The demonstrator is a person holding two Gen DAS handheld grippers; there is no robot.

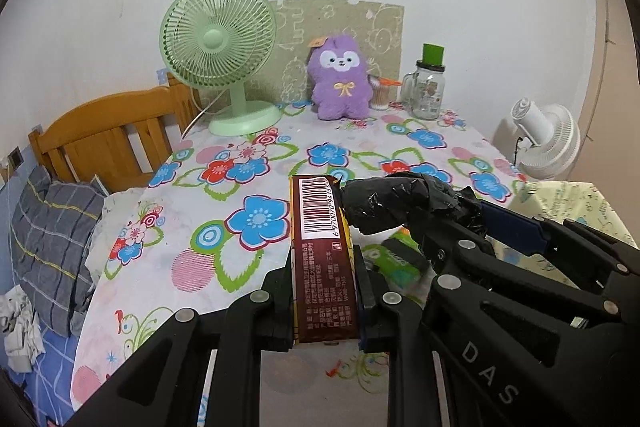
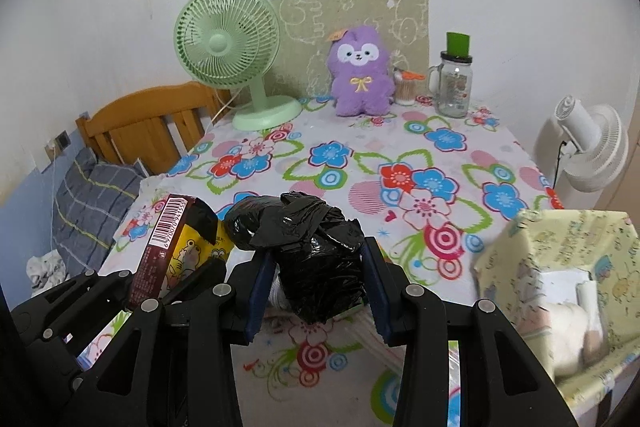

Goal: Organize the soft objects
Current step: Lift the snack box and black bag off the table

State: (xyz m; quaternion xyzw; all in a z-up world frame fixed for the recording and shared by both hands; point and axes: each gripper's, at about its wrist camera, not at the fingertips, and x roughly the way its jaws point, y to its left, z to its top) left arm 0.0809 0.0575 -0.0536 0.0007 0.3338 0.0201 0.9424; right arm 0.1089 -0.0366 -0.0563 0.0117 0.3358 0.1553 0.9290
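Left wrist view: left tongs [image 1: 324,291] clamp a brown barcoded snack packet [image 1: 322,259]; right tongs [image 2: 316,279] clamp a crumpled black plastic bag bundle [image 2: 312,259], both unplaced beside the yellow patterned fabric box [image 2: 560,267].

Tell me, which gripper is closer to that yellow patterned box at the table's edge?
The right. The right gripper, shut on the black plastic bundle, sits just left of the yellow patterned box. The left gripper, holding the brown snack packet, is farther left, beyond it.

"DAS" on right tool [image 1: 486,373], snack pack [image 1: 324,259] barcode 6970070941555
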